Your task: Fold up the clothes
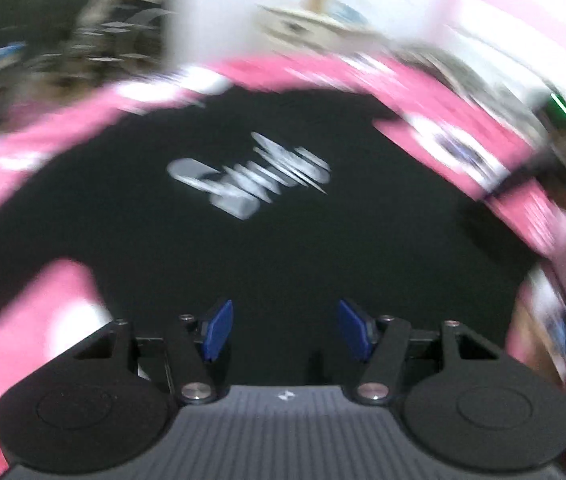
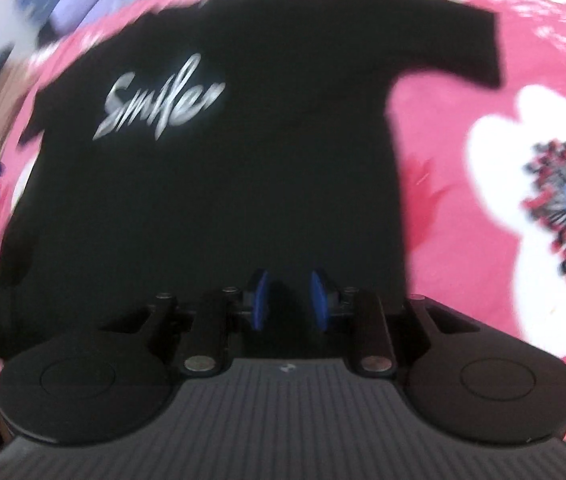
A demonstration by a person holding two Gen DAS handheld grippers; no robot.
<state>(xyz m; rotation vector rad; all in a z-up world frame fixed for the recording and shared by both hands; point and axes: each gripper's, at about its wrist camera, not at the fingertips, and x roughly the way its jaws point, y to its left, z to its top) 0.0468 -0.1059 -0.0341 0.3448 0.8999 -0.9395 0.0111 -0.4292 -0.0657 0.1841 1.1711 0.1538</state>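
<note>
A black T-shirt (image 2: 211, 168) lies spread flat on a pink flowered blanket (image 2: 463, 240), filling the frame's centre; silver script at upper left seems to read "Smiler" (image 2: 161, 100). The left gripper (image 1: 285, 330) stands spread, the right gripper (image 2: 287, 300) narrowly parted, both empty.

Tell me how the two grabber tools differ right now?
The left gripper has its jaws spread wide, while the right gripper has its jaws only narrowly apart. Both have blue pads, hold nothing, and hang over the black T-shirt spread on the pink flowered bedspread.
</note>
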